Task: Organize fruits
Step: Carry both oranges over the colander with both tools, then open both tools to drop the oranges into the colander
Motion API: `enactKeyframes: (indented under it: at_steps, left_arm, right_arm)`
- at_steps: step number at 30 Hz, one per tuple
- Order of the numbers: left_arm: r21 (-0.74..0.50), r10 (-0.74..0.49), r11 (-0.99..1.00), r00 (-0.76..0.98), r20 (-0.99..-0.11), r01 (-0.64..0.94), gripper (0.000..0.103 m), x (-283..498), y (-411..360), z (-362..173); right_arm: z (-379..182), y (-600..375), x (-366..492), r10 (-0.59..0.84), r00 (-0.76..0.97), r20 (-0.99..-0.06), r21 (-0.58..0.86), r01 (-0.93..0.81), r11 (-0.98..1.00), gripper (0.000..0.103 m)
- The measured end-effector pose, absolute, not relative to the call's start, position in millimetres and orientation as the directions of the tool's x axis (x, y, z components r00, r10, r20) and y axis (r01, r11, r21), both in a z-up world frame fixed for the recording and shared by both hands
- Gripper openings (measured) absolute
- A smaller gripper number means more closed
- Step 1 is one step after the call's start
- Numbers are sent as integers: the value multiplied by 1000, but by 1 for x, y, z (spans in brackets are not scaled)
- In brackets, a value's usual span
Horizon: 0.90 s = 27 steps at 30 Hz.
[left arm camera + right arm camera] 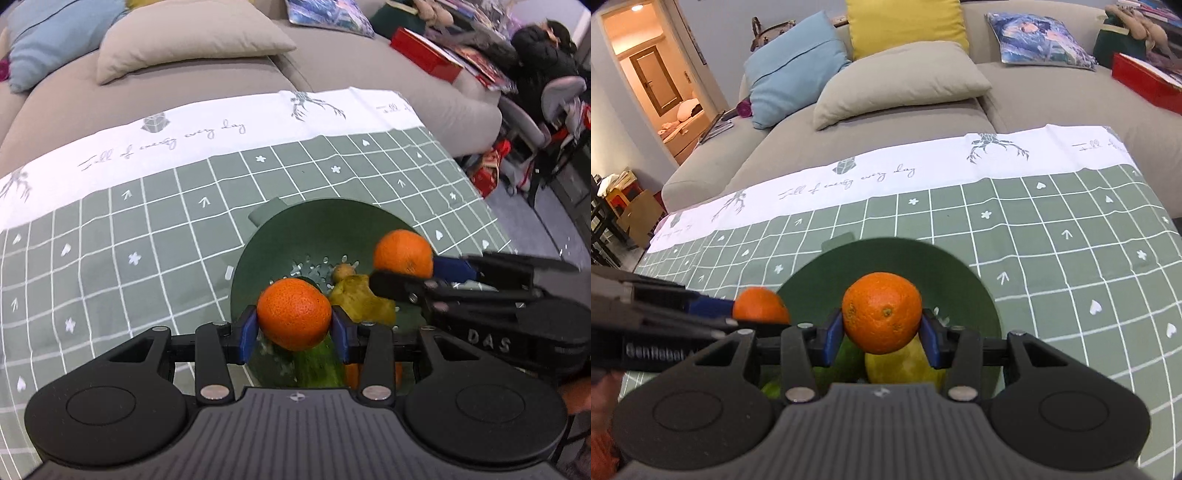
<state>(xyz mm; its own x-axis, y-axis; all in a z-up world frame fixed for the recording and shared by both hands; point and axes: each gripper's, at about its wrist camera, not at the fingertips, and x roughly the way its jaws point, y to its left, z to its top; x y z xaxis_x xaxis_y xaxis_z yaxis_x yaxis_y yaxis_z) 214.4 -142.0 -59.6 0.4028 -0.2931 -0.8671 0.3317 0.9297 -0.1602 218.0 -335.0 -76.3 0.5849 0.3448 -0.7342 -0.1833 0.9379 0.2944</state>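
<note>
My left gripper [294,332] is shut on an orange [294,310], its blue pads [248,332] pressing both sides, over the near rim of a dark green colander bowl [314,218]. My right gripper [881,332] is shut on a second orange [881,310] above the same bowl [886,254]. Each view shows the other gripper: the right one [406,266] with its orange [403,253], the left one [757,314] with its orange [761,304]. In the bowl lie a yellow-green fruit [360,299], a small brownish fruit [343,271] and a green fruit [314,365].
The bowl stands on a table under a green checked cloth [1052,240] with a white border. Behind the table is a beige sofa [886,122] with several cushions and a red box [424,55]. A person [543,55] sits at the far right.
</note>
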Motion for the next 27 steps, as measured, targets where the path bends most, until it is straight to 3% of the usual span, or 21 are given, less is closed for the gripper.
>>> enactKeyframes:
  at_steps: [12, 20, 23, 27]
  left_arm:
    - [-44, -234, 904, 408, -883, 425, 46, 227, -166, -80]
    - [-52, -233, 908, 399, -887, 415, 46, 232, -165, -85]
    - [-47, -225, 911, 398, -889, 410, 46, 233, -163, -88]
    - [-49, -227, 912, 400, -888, 407, 46, 235, -162, -89]
  right_arm:
    - [-109, -328, 269, 385, 501, -775, 382, -114, 917, 41]
    - [-122, -323, 274, 378, 468, -799, 373, -109, 922, 42]
    - [-121, -328, 273, 390, 472, -790, 395, -93, 914, 51]
    - [-112, -334, 267, 402, 491, -773, 417, -84, 905, 53]
